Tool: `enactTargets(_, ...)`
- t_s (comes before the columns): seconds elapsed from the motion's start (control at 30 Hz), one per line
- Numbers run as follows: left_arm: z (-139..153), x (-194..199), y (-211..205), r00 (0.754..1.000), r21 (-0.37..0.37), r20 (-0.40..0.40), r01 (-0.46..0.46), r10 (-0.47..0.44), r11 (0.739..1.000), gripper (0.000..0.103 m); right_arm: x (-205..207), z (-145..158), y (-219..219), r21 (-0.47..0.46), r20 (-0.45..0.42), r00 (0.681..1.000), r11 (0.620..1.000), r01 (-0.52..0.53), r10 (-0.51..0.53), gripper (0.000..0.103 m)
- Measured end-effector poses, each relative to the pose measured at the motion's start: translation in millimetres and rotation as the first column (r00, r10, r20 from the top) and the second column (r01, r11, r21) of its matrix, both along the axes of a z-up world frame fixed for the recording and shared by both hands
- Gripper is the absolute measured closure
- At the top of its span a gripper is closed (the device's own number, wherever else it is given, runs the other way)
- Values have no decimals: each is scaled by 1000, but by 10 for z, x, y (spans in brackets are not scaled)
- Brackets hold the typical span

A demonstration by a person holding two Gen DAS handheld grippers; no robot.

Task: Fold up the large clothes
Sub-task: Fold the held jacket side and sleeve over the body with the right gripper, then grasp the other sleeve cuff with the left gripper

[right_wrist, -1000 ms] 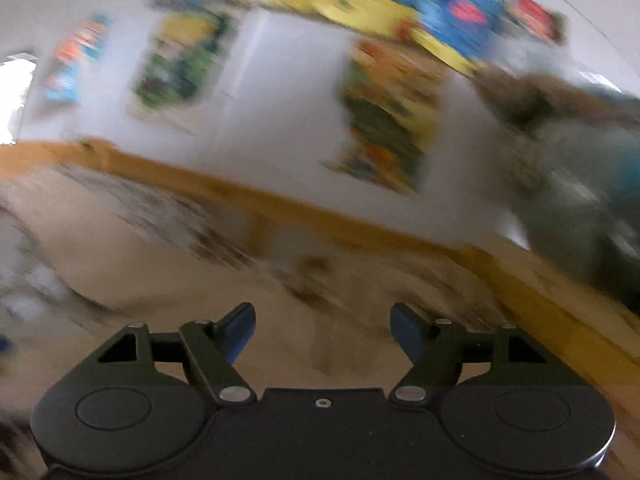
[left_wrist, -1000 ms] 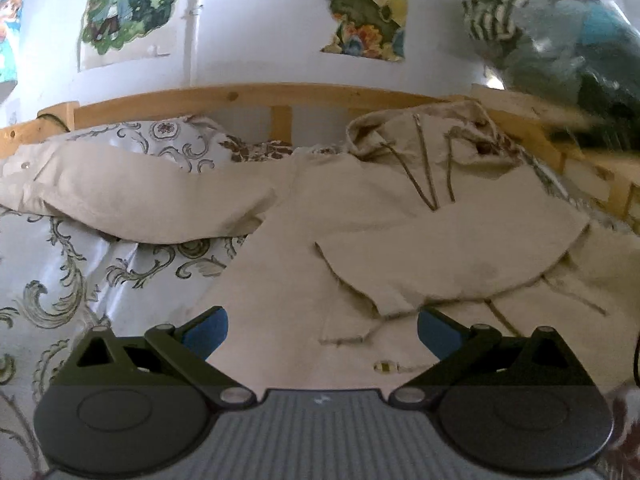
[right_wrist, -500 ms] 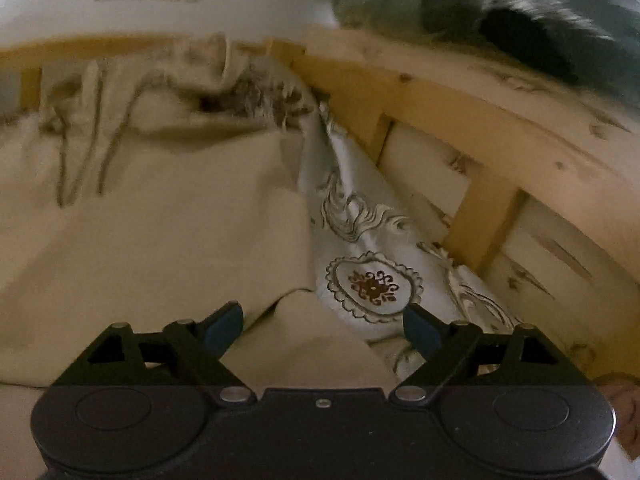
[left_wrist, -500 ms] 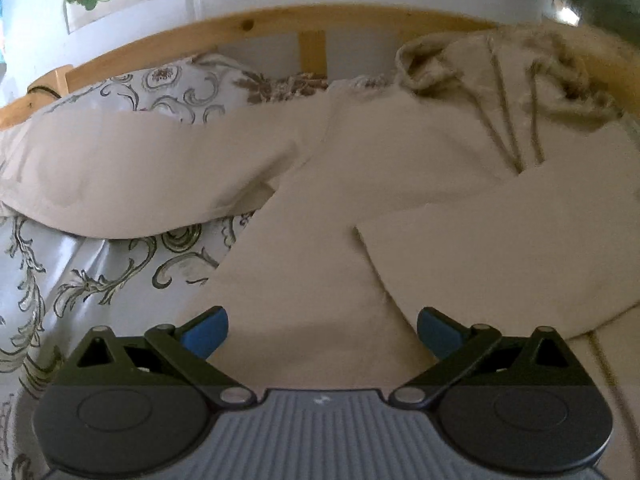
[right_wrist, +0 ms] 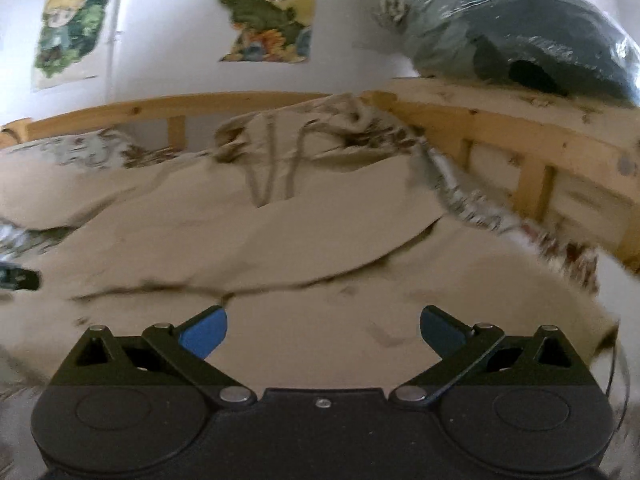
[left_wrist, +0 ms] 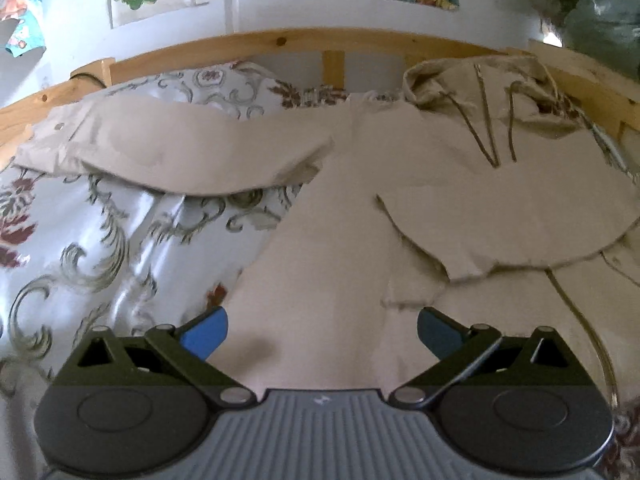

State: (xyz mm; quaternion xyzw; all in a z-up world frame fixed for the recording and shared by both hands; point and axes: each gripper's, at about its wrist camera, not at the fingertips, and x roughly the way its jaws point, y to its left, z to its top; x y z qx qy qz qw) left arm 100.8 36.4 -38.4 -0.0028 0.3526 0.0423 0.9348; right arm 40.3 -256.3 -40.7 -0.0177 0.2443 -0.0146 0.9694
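Bed: wooden-railed frame along the far edge and the right edge, covered by a pale sheet with scroll patterns; it carries everything.
Hoodie: large beige garment spread over the middle and right of the bed, hood bunched against the far rail near the far right corner, dark drawstrings trailing down the chest.
Left sleeve of hoodie: stretched out flat toward the left edge of the bed, lying over the patterned sheet.
Right sleeve of hoodie: folded inward across the chest, its cuff end lying on the body panel just ahead of the left claw's right finger.
Left claw: jaws spread wide, nothing between them; it hangs over the lower body of the hoodie near the garment's left side seam, blue pads clear of the cloth as far as can be seen.
Right claw: jaws opening, already wide, nothing gripped; beige fabric of the hoodie fills the view beneath and ahead of it, with the folded sleeve's edge running just beyond its fingertips.
Posters: colourful prints on the white wall behind the far rail.
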Motion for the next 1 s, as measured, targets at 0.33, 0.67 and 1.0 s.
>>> enactTargets(0.33, 165, -23, 65, 1000, 1, -7, -19, 19, 1000, 1, -319, -172, 371, 72, -61, 995, 995, -73, 77, 1)
enactTargets(0.67, 639, 400, 1429, 935, 20, 180, -314, 305, 949, 1, -470, -145, 508, 5, -4, 987, 987, -162, 162, 1)
enactTargets(1.0, 667, 1025, 2745, 807, 44, 135, -585, 575, 810, 9, -417, -156, 505, -73, 12, 986, 984, -163, 164, 1)
